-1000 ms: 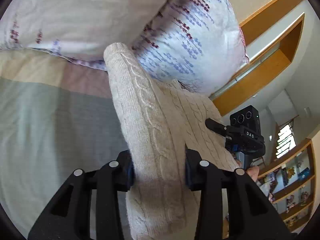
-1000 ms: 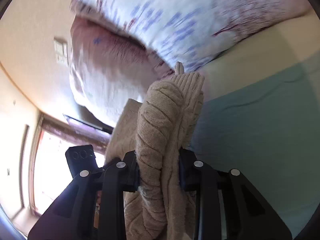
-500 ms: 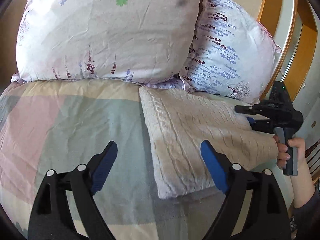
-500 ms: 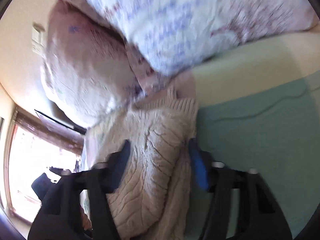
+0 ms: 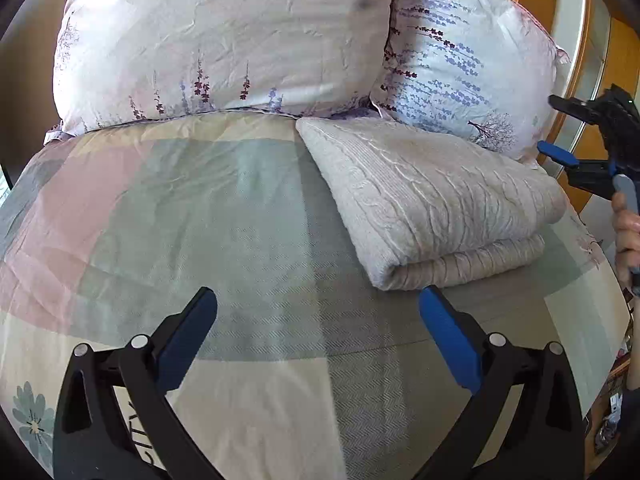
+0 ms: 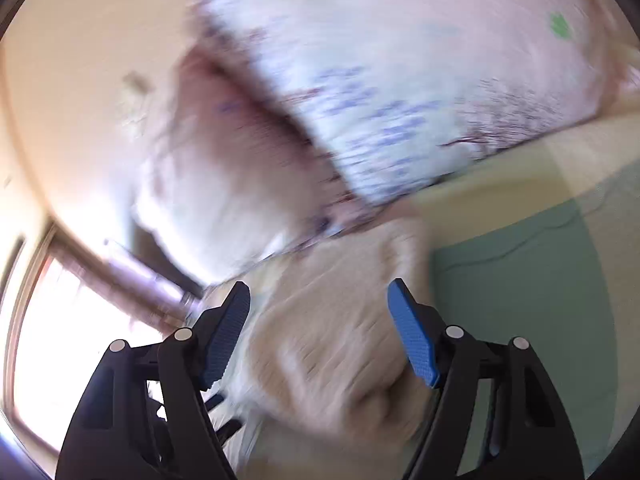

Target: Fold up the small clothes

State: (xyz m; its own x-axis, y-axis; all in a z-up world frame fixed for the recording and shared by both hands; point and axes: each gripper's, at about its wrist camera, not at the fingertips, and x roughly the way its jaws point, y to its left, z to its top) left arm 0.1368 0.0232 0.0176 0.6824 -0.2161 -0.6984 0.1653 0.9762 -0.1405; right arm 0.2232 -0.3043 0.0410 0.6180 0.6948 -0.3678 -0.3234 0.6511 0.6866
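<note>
While both grippers gape, the folded sweater [image 5: 432,196] lies free.
Left gripper [image 5: 316,336] near its front; right gripper [image 5: 560,152] beside it; pillows [image 5: 224,40] behind.

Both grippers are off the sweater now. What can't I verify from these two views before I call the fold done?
- Right wrist view: motion blur smears the sweater and pillows; its edges and folds are unreadable.
- Left wrist view: the sweater's far edge sits against the pillow, alignment hidden; inner layers covered by the top layer.
- Right gripper: partly cut off by the frame edge.
</note>
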